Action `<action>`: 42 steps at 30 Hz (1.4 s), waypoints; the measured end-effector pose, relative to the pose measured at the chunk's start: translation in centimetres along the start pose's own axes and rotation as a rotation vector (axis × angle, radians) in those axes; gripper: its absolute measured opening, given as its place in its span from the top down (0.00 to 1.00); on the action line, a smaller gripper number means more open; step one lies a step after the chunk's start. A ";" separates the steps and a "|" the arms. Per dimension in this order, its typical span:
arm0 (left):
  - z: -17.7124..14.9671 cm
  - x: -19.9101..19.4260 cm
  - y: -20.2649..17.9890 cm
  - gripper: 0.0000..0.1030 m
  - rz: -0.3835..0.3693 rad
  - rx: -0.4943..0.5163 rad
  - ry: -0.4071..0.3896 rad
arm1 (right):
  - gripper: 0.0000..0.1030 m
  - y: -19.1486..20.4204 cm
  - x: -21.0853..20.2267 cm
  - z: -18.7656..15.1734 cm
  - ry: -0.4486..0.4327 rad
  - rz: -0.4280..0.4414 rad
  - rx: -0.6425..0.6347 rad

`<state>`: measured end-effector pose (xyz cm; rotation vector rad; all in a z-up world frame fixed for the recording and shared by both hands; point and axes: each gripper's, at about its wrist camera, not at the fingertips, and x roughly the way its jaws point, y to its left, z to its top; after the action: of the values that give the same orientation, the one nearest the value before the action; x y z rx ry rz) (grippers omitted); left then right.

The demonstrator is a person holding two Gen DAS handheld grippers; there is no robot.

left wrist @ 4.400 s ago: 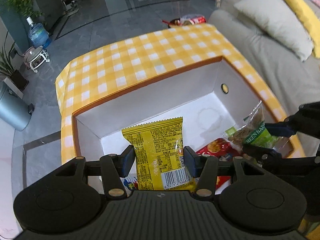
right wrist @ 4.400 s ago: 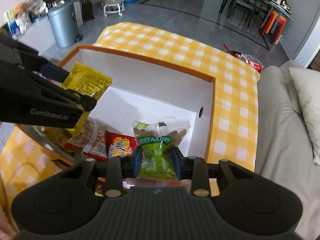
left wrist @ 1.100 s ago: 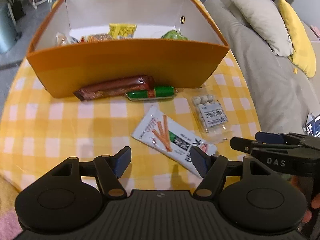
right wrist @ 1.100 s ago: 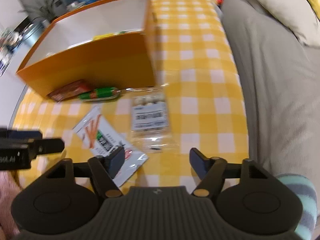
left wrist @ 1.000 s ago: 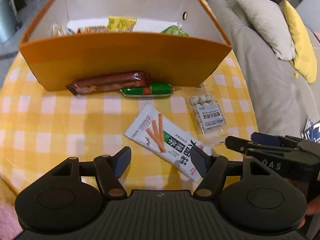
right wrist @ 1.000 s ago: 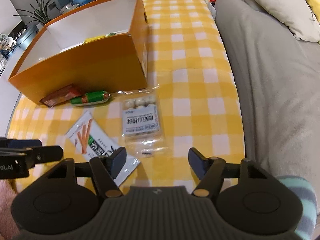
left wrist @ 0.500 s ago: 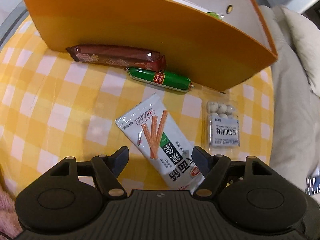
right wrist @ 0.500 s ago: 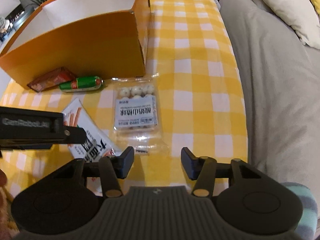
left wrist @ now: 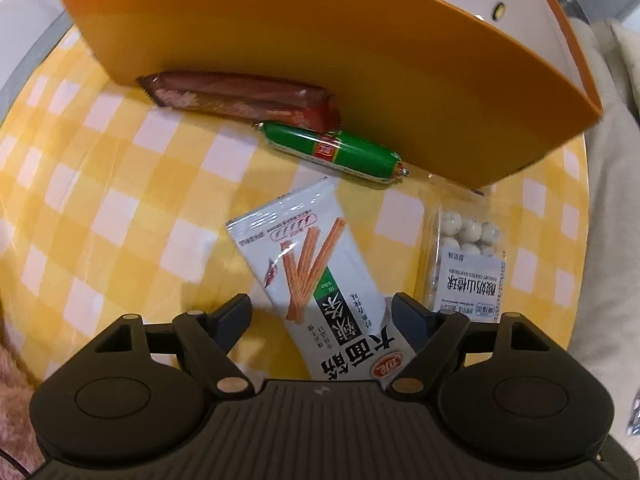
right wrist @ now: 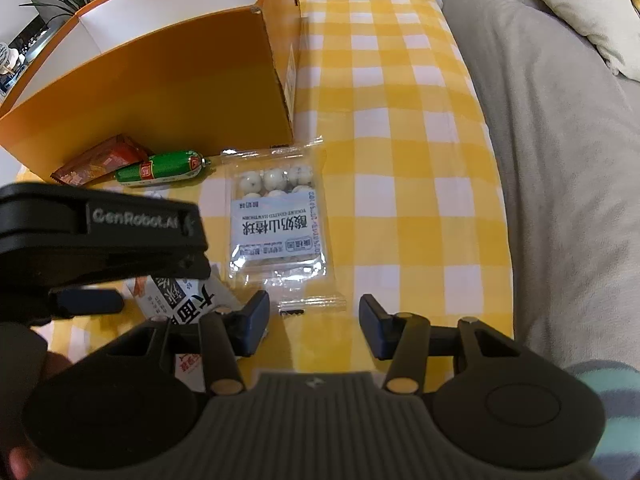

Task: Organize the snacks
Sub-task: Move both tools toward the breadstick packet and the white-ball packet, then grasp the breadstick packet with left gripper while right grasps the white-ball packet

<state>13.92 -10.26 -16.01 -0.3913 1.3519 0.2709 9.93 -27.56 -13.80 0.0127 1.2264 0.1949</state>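
An orange box point(left wrist: 320, 60) stands on the yellow checked tablecloth point(left wrist: 100, 168). In front of it lie a brown bar point(left wrist: 240, 98), a green sausage point(left wrist: 332, 152), a white stick-snack pack point(left wrist: 320, 276) and a clear bag of white balls point(left wrist: 468, 260). My left gripper point(left wrist: 322, 316) is open, low over the white pack's near end, which lies between its fingers. My right gripper point(right wrist: 314, 322) is open, just short of the clear ball bag point(right wrist: 280, 220). The left gripper point(right wrist: 100, 240) crosses the right wrist view over the white pack point(right wrist: 188, 300).
A grey sofa point(right wrist: 560, 160) with a pale cushion point(right wrist: 580, 4) runs along the table's right edge. A pink fuzzy surface point(left wrist: 12, 368) shows at the near left. The orange box point(right wrist: 160, 80) shows its white inside.
Both grippers dropped their snacks in the box, pulled back to the table's near side and opened. In the last second both came down and forward over the white pack and the ball bag.
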 end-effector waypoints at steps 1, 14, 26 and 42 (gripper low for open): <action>0.0 0.1 -0.3 0.09 0.013 0.033 0.003 | 0.54 0.0 0.1 0.0 0.002 0.000 -0.001; 1.0 0.2 0.8 0.24 0.034 0.421 0.035 | 0.52 -0.2 -1.6 -0.3 -0.084 0.015 0.033; 1.4 -0.3 4.1 0.15 -0.048 0.534 -0.041 | 0.33 1.3 -1.8 0.7 -0.220 0.047 0.019; 0.6 0.1 3.1 0.16 -0.010 0.544 -0.119 | 0.32 2.4 2.1 2.2 -0.173 0.026 0.003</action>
<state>13.24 -7.18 -16.39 0.0739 1.2482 -0.0858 12.32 -24.71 -14.76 0.0472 1.0547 0.2106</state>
